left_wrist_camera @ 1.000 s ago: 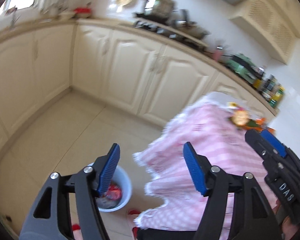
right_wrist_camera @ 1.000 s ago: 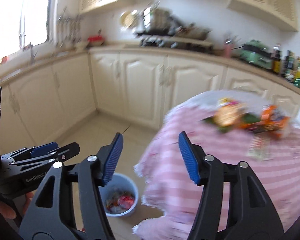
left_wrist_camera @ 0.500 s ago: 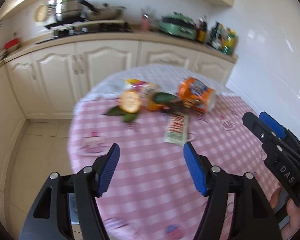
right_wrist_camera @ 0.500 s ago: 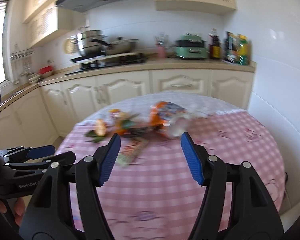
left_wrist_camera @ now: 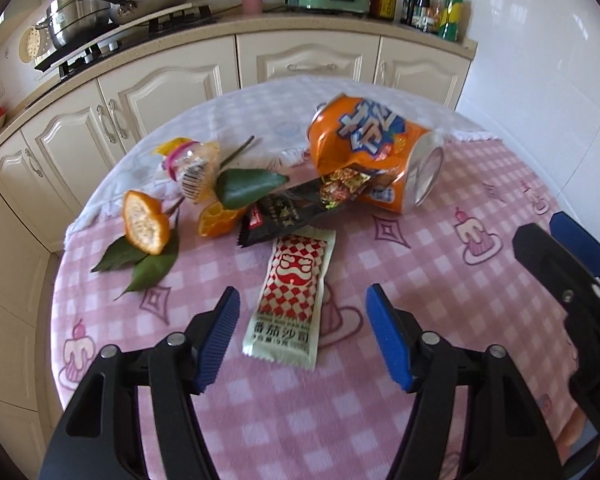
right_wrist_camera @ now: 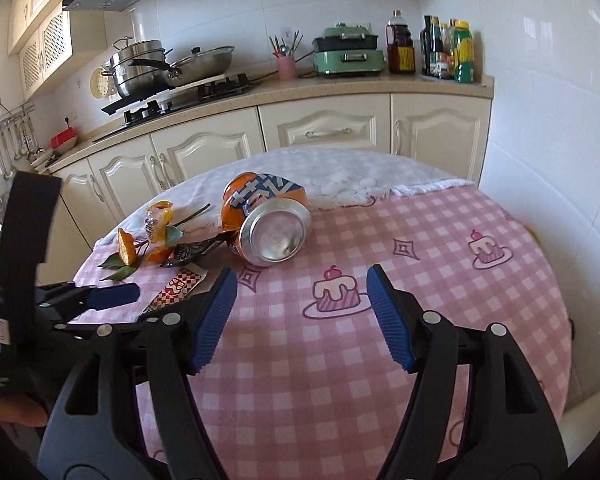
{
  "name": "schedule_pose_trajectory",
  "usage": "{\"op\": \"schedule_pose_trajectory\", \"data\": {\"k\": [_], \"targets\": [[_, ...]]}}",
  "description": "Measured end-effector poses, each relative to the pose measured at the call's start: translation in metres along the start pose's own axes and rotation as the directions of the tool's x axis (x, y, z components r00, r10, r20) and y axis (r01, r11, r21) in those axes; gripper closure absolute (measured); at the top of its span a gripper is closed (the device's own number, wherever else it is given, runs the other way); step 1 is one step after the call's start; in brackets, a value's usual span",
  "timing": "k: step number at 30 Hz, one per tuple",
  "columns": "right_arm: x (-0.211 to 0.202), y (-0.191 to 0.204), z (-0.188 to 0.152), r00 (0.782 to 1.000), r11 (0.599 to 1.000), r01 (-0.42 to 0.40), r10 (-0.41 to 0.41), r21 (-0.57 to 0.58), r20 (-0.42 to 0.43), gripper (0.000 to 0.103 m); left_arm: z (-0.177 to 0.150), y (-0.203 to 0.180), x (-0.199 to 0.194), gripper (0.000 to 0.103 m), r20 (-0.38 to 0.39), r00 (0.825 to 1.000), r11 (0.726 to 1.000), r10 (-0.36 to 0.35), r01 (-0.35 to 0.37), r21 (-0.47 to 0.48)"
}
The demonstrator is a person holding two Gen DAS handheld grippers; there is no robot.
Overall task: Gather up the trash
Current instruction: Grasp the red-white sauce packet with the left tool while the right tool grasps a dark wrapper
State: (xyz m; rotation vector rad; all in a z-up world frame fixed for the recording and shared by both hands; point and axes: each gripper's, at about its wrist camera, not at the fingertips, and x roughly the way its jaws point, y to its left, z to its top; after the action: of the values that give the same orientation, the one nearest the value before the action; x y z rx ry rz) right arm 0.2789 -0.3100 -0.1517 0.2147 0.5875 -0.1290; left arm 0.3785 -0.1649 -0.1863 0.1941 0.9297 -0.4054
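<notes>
Trash lies on a round table with a pink check cloth (left_wrist_camera: pixel 420 264). There is a crushed orange soda can (left_wrist_camera: pixel 364 148) (right_wrist_camera: pixel 268 216), a black wrapper (left_wrist_camera: pixel 288 212), orange peels (left_wrist_camera: pixel 144 222), green leaves (left_wrist_camera: pixel 244 188), a clear plastic wrapper (left_wrist_camera: pixel 190 164) and a pale green sauce packet (left_wrist_camera: pixel 292 296) (right_wrist_camera: pixel 180 284). My left gripper (left_wrist_camera: pixel 302 290) hovers over the packet. Its jaws are closing, and the packet sits between them on the cloth, untouched. My right gripper (right_wrist_camera: pixel 302 272) is to the right over bare cloth, short of the can. Its jaws are opening with nothing between them.
Cream cabinets (right_wrist_camera: pixel 324 132) curve behind the table under a counter with a stove and pots (right_wrist_camera: pixel 140 68), a green appliance (right_wrist_camera: pixel 348 56) and bottles (right_wrist_camera: pixel 448 48). A white tiled wall (right_wrist_camera: pixel 548 120) stands close on the right. A white cloth (right_wrist_camera: pixel 332 172) covers the table's far part.
Both views have swung from the floor bin and cabinets to the tabletop. The trash pile now sits close under my left gripper, and the bin has left view.
</notes>
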Motion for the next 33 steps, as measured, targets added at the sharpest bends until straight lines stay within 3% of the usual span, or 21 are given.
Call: {"op": "schedule_pose_trajectory", "data": {"k": [1, 3, 5, 8, 16, 21, 26, 27, 29, 31, 33], "targets": [[0.001, 0.000, 0.000, 1.000, 1.000, -0.004, 0.004, 0.001, -0.002, 0.036, 0.000, 0.000, 0.005, 0.053, -0.016, 1.000, 1.000, 0.004, -0.004, 0.003], [0.005, 0.000, 0.002, 1.000, 1.000, -0.010, 0.010, 0.005, -0.011, 0.036, 0.001, 0.000, 0.006, 0.058, -0.005, 1.000, 0.999, 0.027, -0.027, 0.022], [0.008, 0.001, 0.003, 1.000, 1.000, -0.018, 0.018, 0.011, -0.017, 0.035, 0.001, -0.001, 0.006, 0.077, 0.004, 1.000, 0.999, 0.025, -0.025, 0.038], [0.013, 0.006, 0.004, 0.998, 0.999, -0.045, 0.046, 0.029, -0.037, 0.035, -0.002, 0.004, 0.000, 0.084, 0.009, 1.000, 1.000, -0.008, 0.007, 0.028], [0.021, 0.029, 0.004, 0.992, 0.992, -0.106, 0.111, 0.069, -0.066, 0.034, -0.030, 0.046, -0.046, 0.087, 0.103, 0.991, 0.994, -0.083, 0.089, -0.056], [0.036, 0.047, 0.007, 0.981, 0.978, -0.160, 0.173, 0.134, -0.089, 0.034, -0.038, 0.088, -0.078, 0.087, 0.200, 0.980, 0.987, 0.017, 0.016, -0.160], [0.060, 0.052, 0.016, 0.980, 0.955, -0.140, 0.172, 0.263, -0.104, 0.035, -0.040, 0.125, -0.094, 0.087, 0.252, 0.962, 0.965, 0.107, -0.039, -0.261], [0.065, 0.052, 0.017, 0.979, 0.951, -0.134, 0.171, 0.278, -0.111, 0.037, -0.041, 0.130, -0.094, 0.087, 0.257, 0.959, 0.961, 0.122, -0.049, -0.273], [0.077, 0.053, 0.018, 0.978, 0.947, -0.114, 0.160, 0.301, -0.134, 0.050, -0.040, 0.138, -0.094, 0.087, 0.259, 0.957, 0.956, 0.132, -0.054, -0.288], [0.091, 0.053, 0.016, 0.969, 0.931, -0.120, 0.186, 0.345, -0.164, 0.055, -0.042, 0.146, -0.091, 0.087, 0.255, 0.957, 0.952, 0.140, -0.059, -0.300], [0.099, 0.053, 0.015, 0.963, 0.923, -0.134, 0.208, 0.360, -0.173, 0.069, -0.046, 0.151, -0.090, 0.087, 0.252, 0.958, 0.949, 0.138, -0.056, -0.309]]}}
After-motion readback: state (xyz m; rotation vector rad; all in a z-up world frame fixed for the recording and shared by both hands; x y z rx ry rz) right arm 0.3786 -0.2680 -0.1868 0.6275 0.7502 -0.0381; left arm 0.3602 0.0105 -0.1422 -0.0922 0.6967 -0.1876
